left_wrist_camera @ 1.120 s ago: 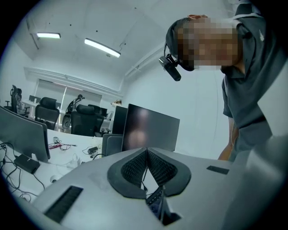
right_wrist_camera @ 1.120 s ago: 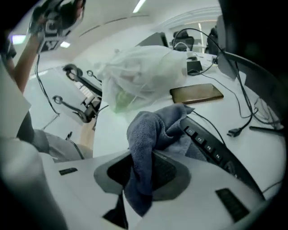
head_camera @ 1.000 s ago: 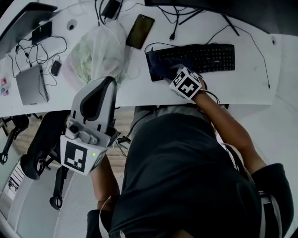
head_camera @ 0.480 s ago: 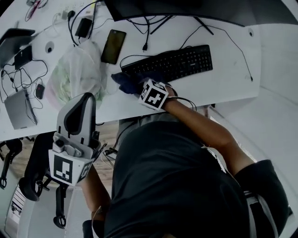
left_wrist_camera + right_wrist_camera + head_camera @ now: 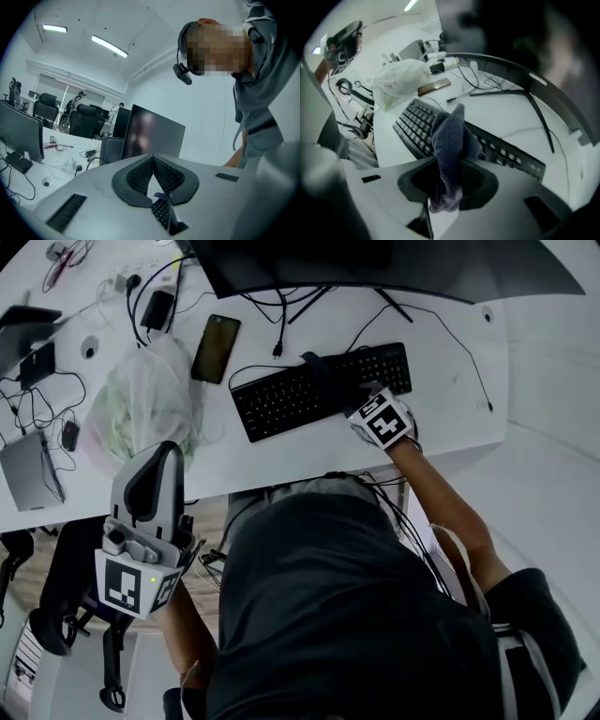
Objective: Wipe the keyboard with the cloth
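Observation:
A black keyboard [image 5: 281, 397] lies slanted on the white desk [image 5: 450, 418], below the monitor. My right gripper [image 5: 354, 397] is over the keyboard's right half and is shut on a dark blue cloth [image 5: 327, 379]. The cloth is pressed onto the keys. In the right gripper view the cloth [image 5: 449, 136] bunches out between the jaws of the right gripper [image 5: 449, 164], with the keyboard [image 5: 414, 125] just beyond. My left gripper [image 5: 167, 457] is held off the desk at the lower left. In its own view the left gripper [image 5: 153, 158] is shut, pads touching, with nothing between them.
A large dark monitor [image 5: 375, 263] stands behind the keyboard. A phone [image 5: 216, 347] and a crumpled plastic bag [image 5: 141, 409] lie to the keyboard's left. Cables [image 5: 272, 310], a charger [image 5: 156, 307] and a grey laptop [image 5: 26, 472] are farther left. An office chair [image 5: 56, 615] stands below the desk edge.
My right gripper has carried the cloth from the keyboard's left end rightward across the keys. The left gripper has stayed low at the left, still shut.

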